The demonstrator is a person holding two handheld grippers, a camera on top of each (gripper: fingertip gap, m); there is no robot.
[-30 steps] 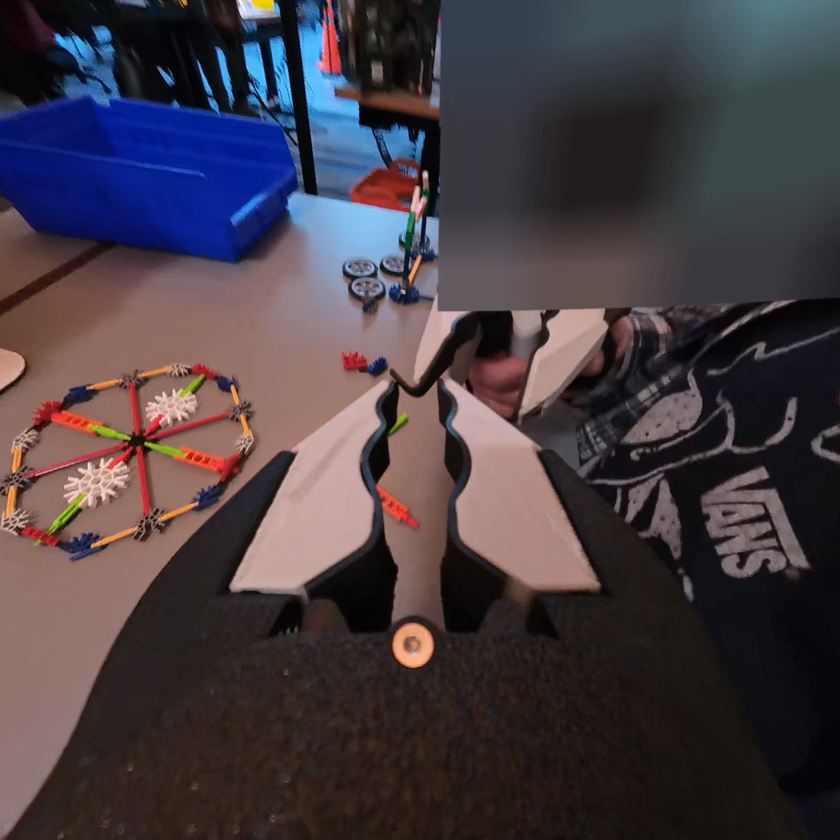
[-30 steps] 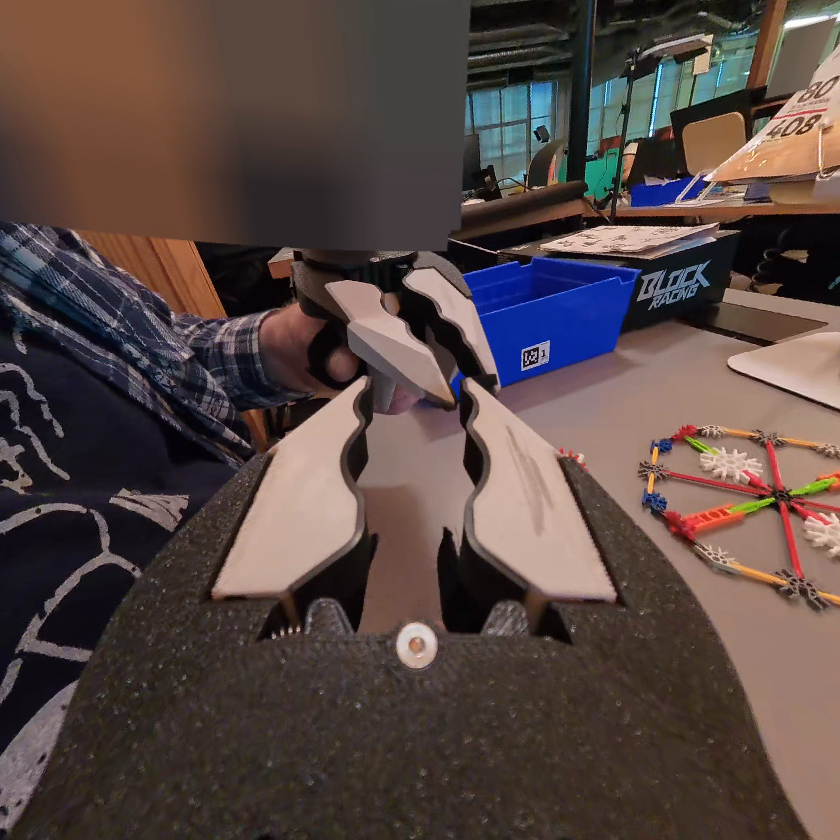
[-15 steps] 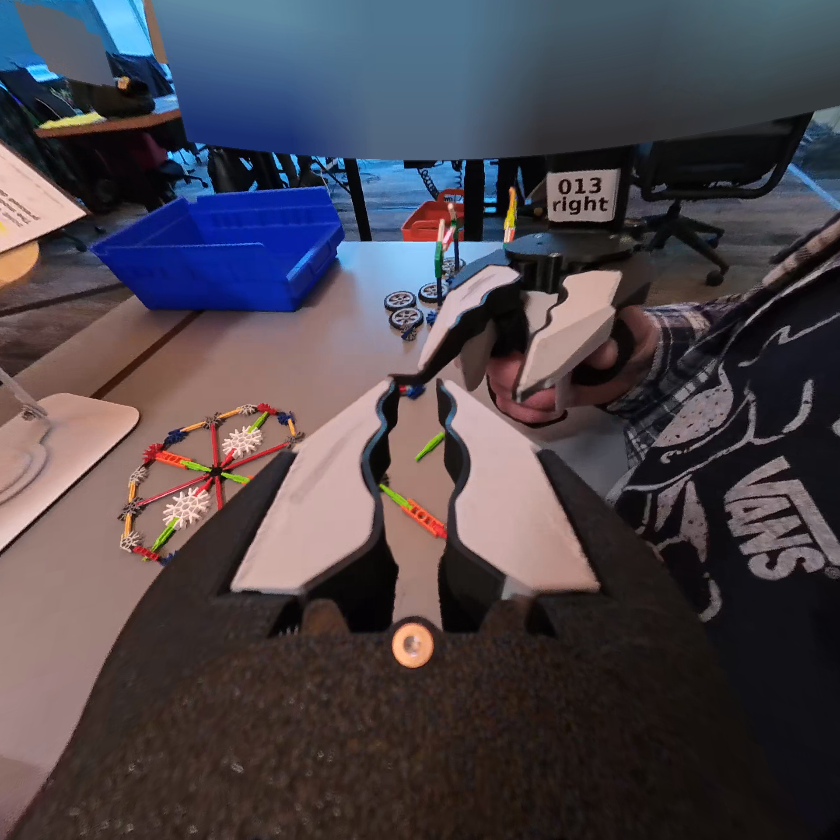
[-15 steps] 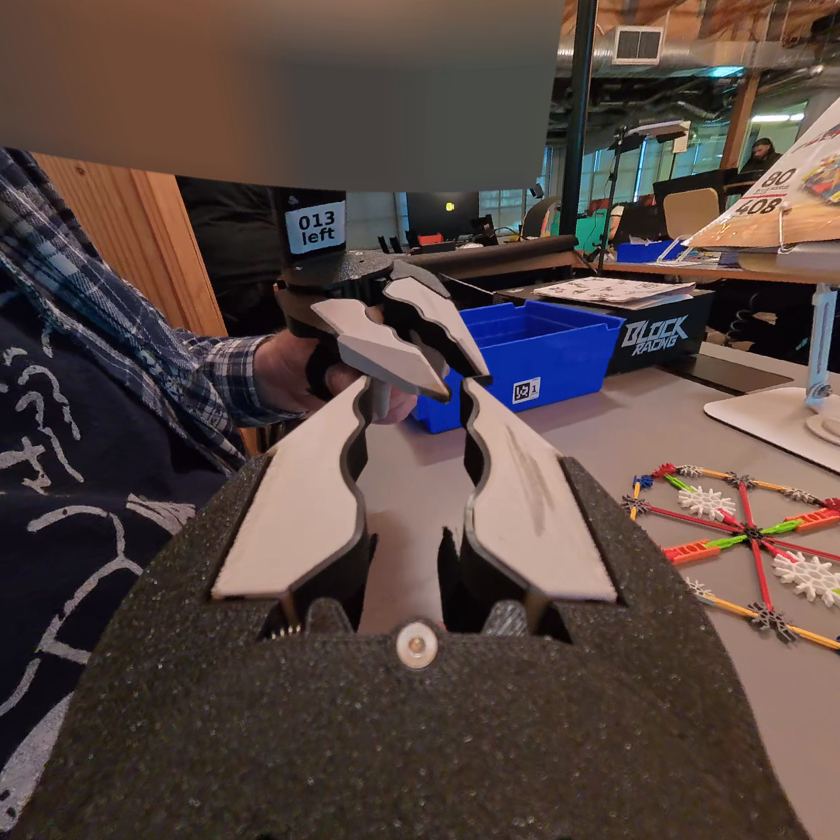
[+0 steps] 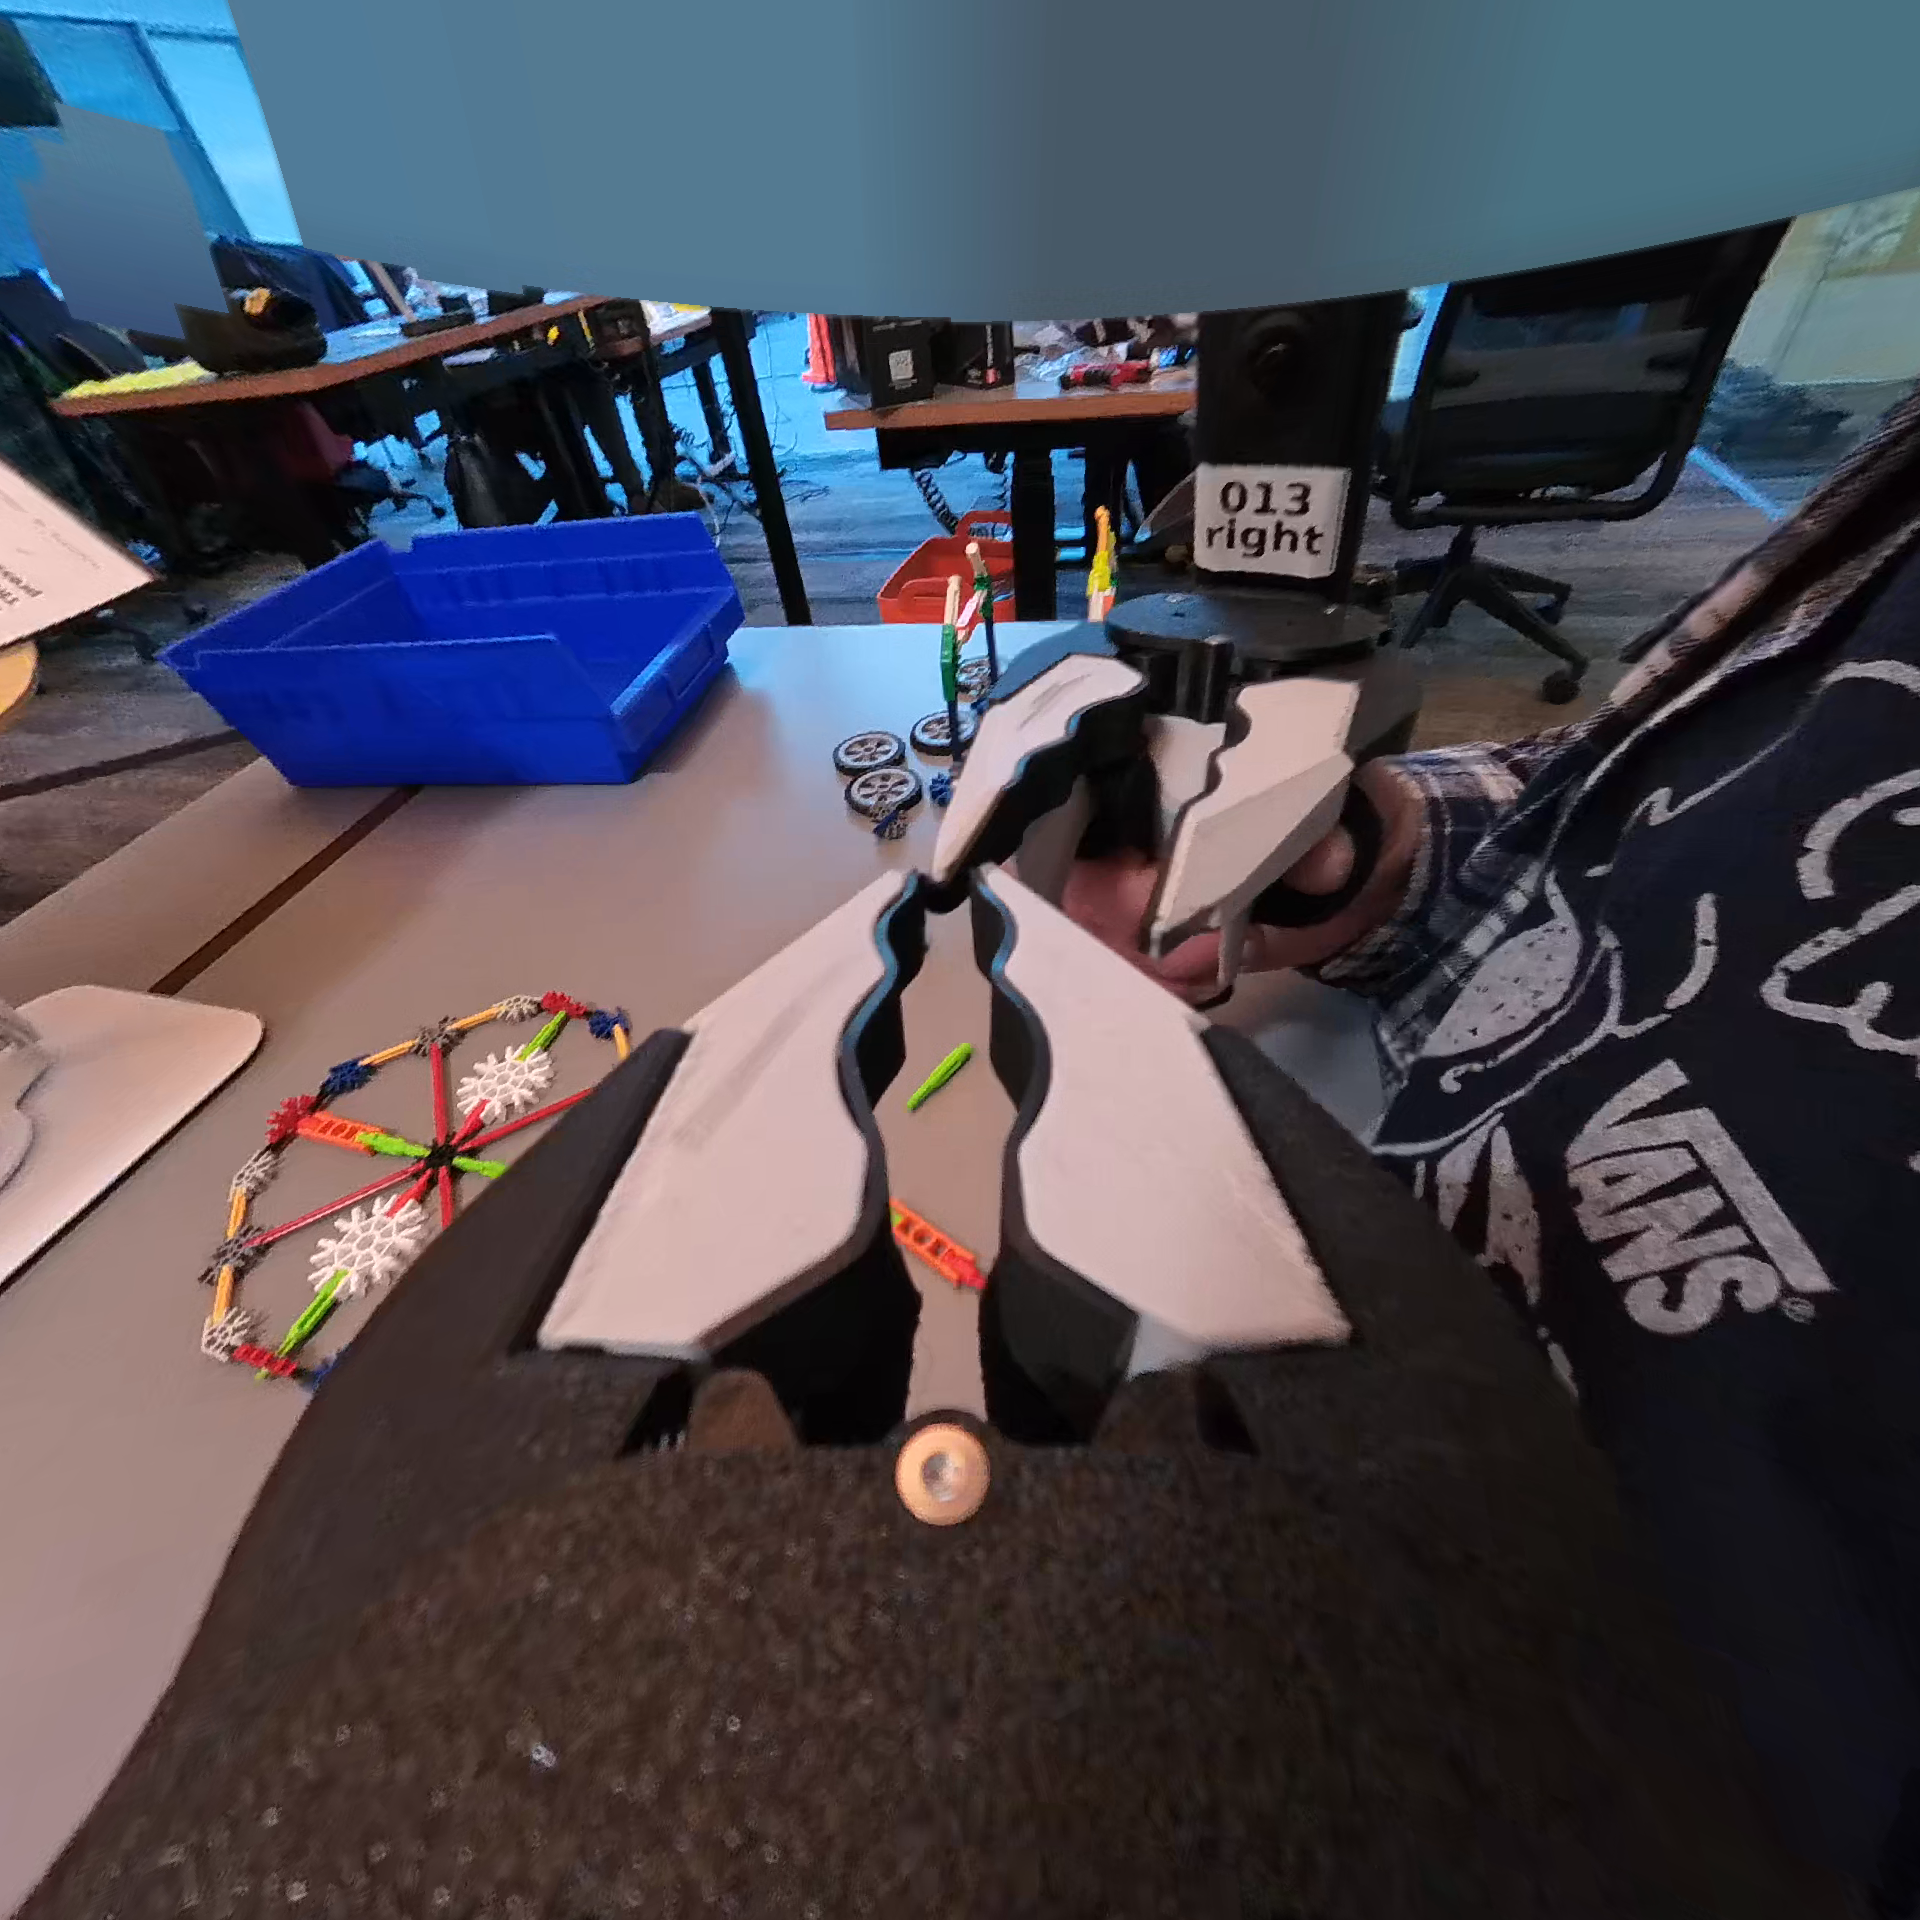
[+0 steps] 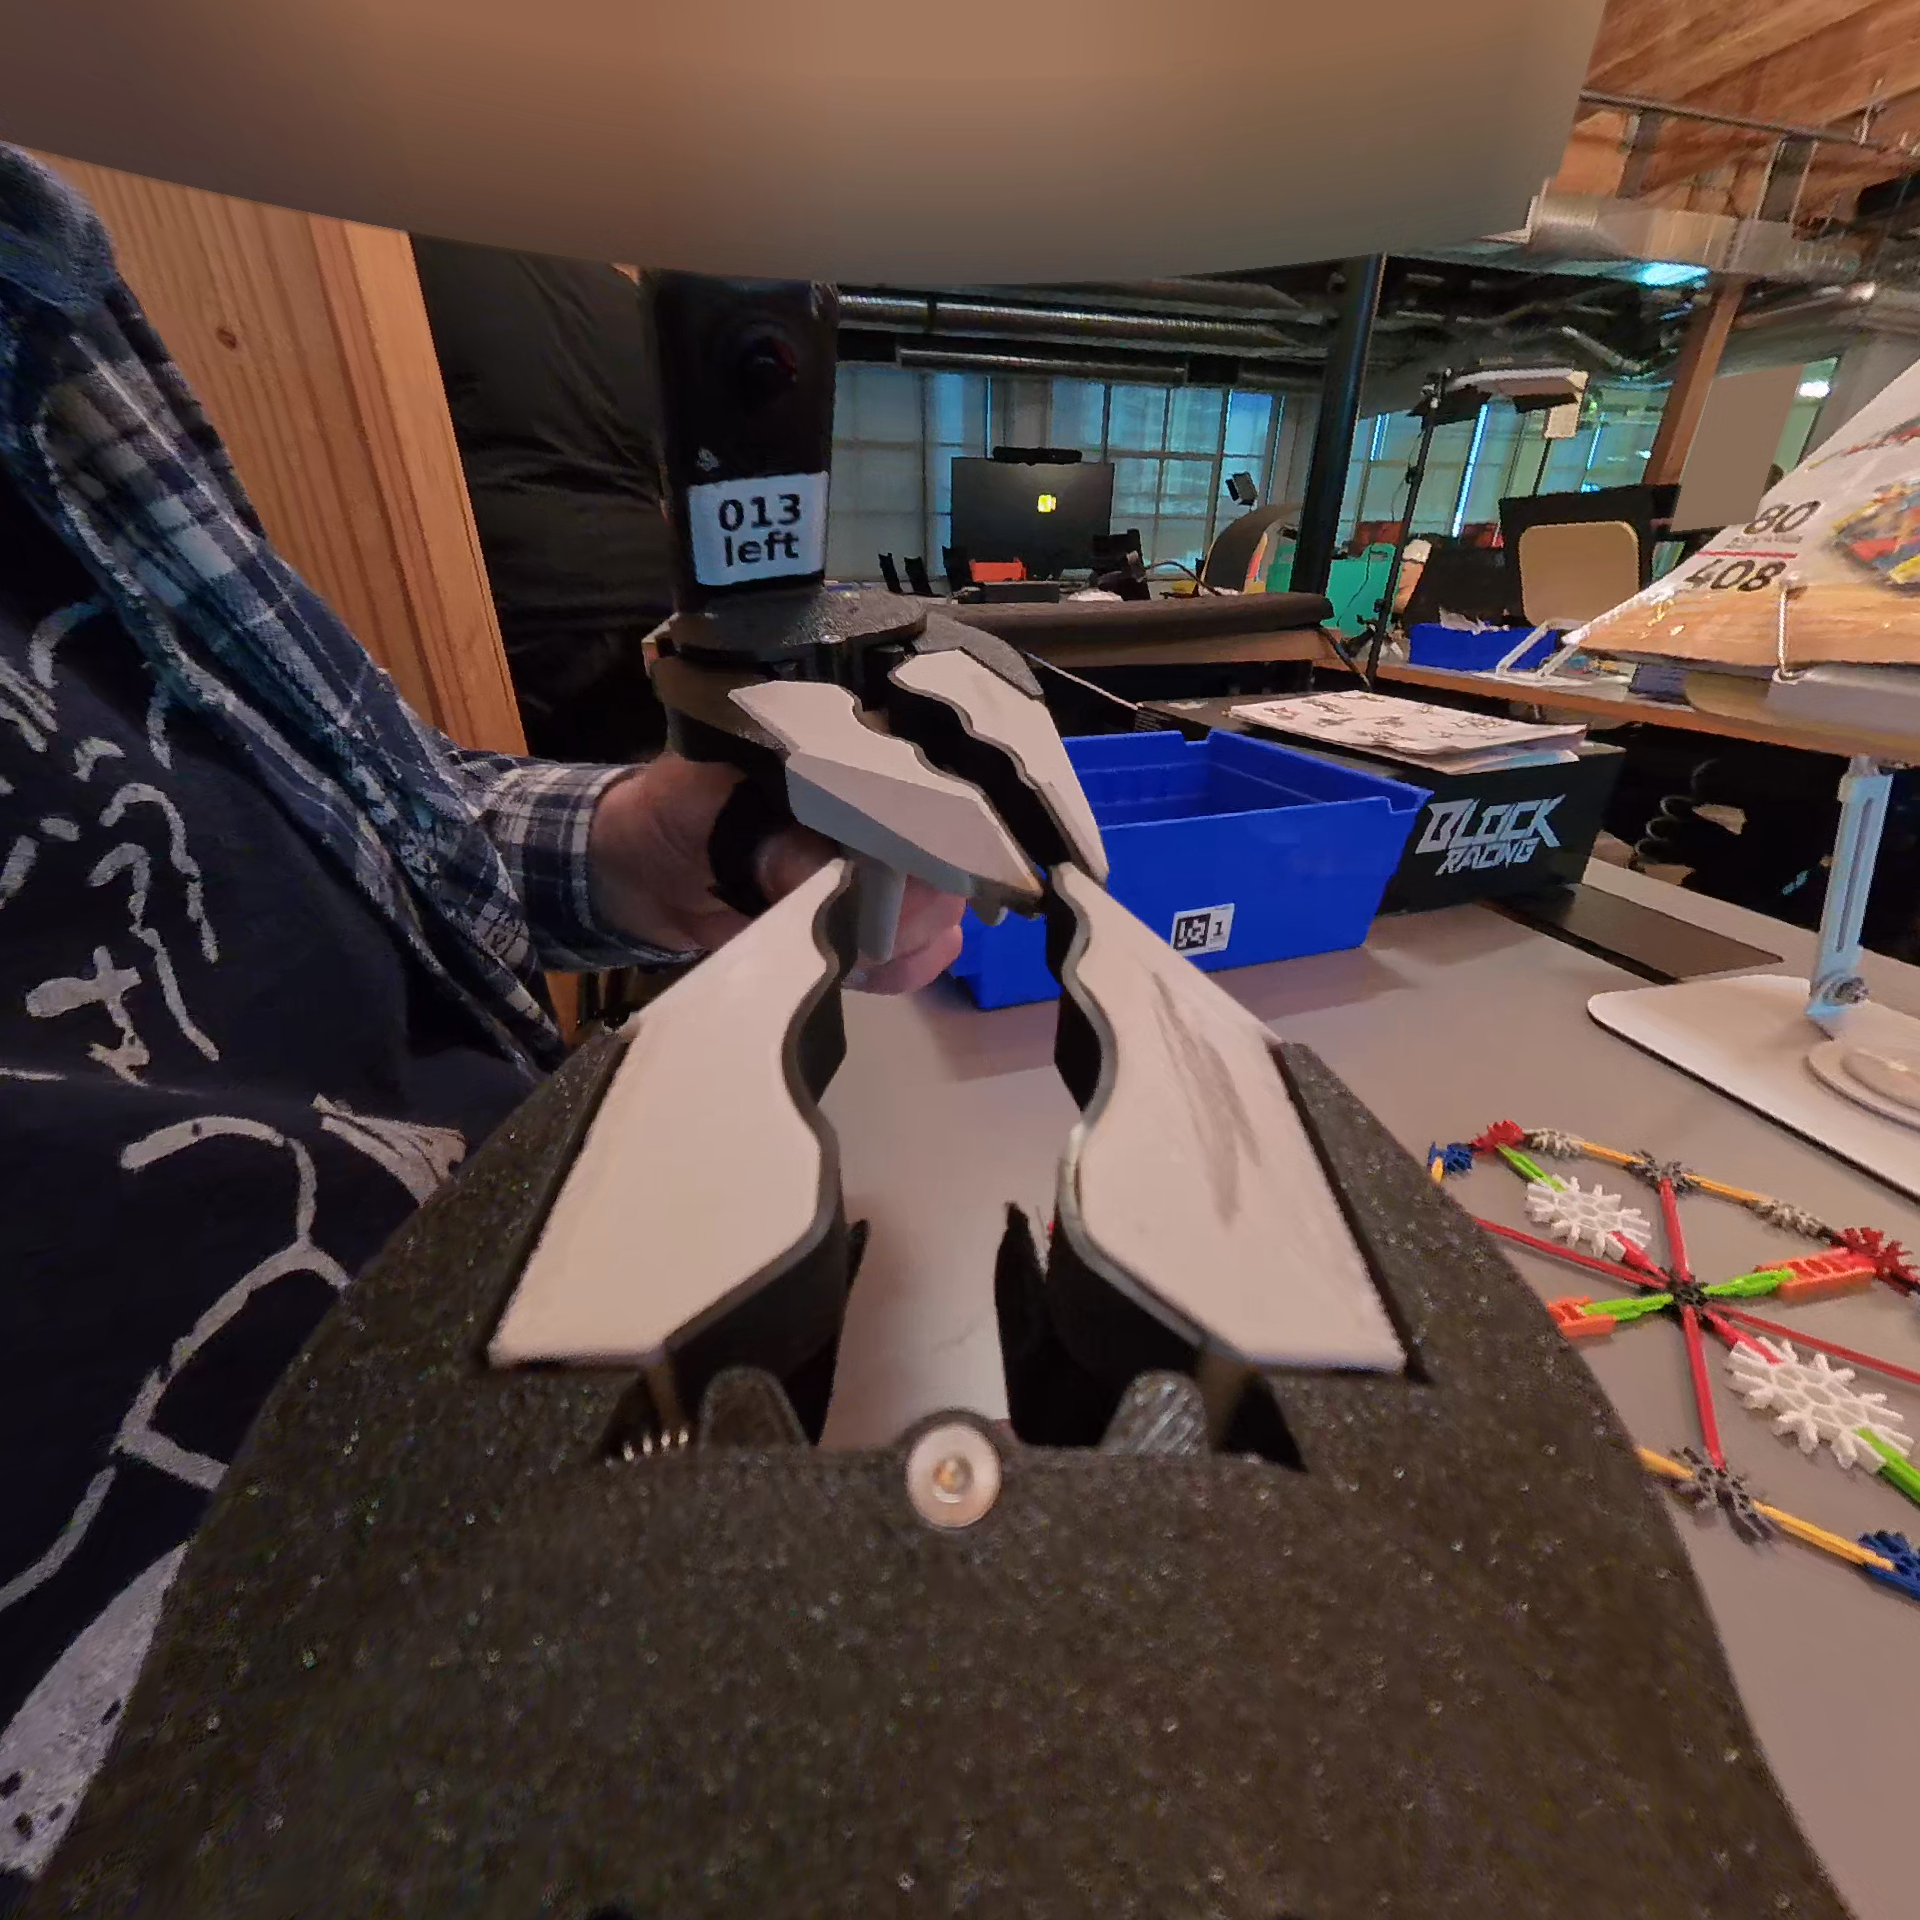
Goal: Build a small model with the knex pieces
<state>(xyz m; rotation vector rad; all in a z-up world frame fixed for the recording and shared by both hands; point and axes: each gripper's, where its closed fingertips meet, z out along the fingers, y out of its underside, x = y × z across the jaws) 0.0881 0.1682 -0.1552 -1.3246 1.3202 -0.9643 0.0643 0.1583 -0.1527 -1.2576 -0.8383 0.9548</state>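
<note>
A: Where do the tongs stand?
B: Left tongs (image 5: 943,894) nearly closed, empty, tips meeting a finger of the right tongs (image 6: 943,888), which gape, empty.
A: Around them?
B: Green rod (image 5: 940,1076) and rod wheel (image 5: 416,1164) on the tabletop (image 5: 582,894); blue bin (image 5: 468,665) beyond.

Left wrist view: camera sits close behind its own left gripper (image 5: 945,894), lower centre of frame, looking forward and slightly down over the grey table (image 5: 582,894), facing the right gripper (image 5: 1081,883) at centre right. Right wrist view: same mounting behind the right gripper (image 6: 945,883), facing the left gripper (image 6: 1055,878) at upper centre. The two views face each other. Shared: table, spoked toy wheel (image 5: 416,1164) (image 6: 1704,1299), blue bin (image 5: 468,655) (image 6: 1216,831).
</note>
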